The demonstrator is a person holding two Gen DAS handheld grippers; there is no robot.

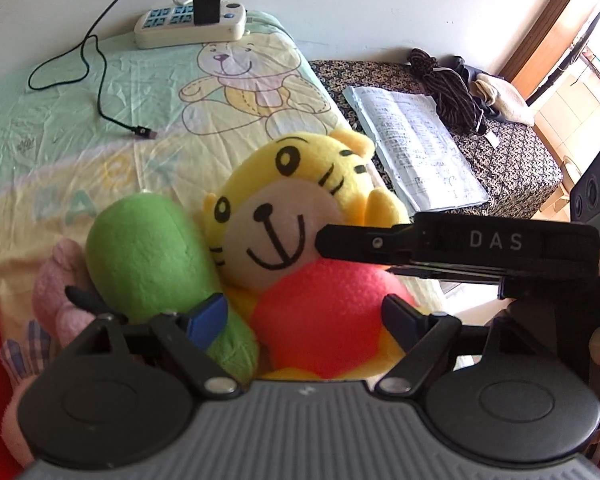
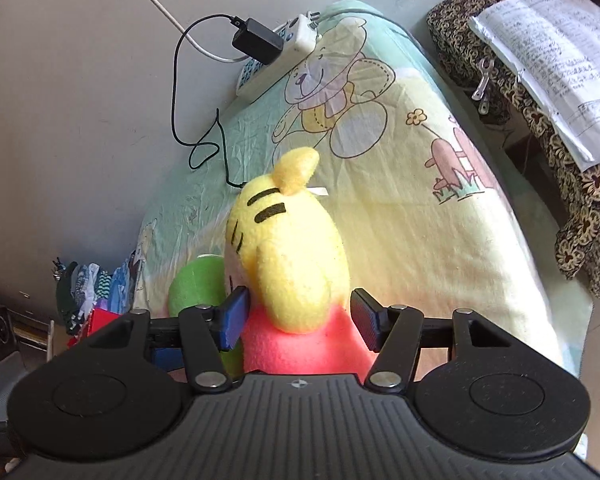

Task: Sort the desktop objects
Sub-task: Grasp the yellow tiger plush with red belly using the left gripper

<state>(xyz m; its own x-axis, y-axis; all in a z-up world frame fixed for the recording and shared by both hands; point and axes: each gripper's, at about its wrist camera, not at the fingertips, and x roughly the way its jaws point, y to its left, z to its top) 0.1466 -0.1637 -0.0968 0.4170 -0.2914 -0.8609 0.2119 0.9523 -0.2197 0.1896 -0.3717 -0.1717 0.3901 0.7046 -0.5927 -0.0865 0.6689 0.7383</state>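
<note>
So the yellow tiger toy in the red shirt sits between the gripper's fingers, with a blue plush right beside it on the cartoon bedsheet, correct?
Not quite: the plush beside the yellow tiger toy is green, not blue, as the left wrist view shows. Only the finger pads are blue. The rest holds: the tiger wears red and sits between the open fingers of the left gripper on the cartoon bedsheet.

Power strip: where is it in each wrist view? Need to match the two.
Left wrist: the white power strip sits top centre-left, at the far edge of the bear-print sheet by the wall, with a black charger plugged in.
Right wrist: the power strip is top centre, running diagonally, charger on it.
Shared landmark: the yellow tiger plush, centre in both views.
</note>
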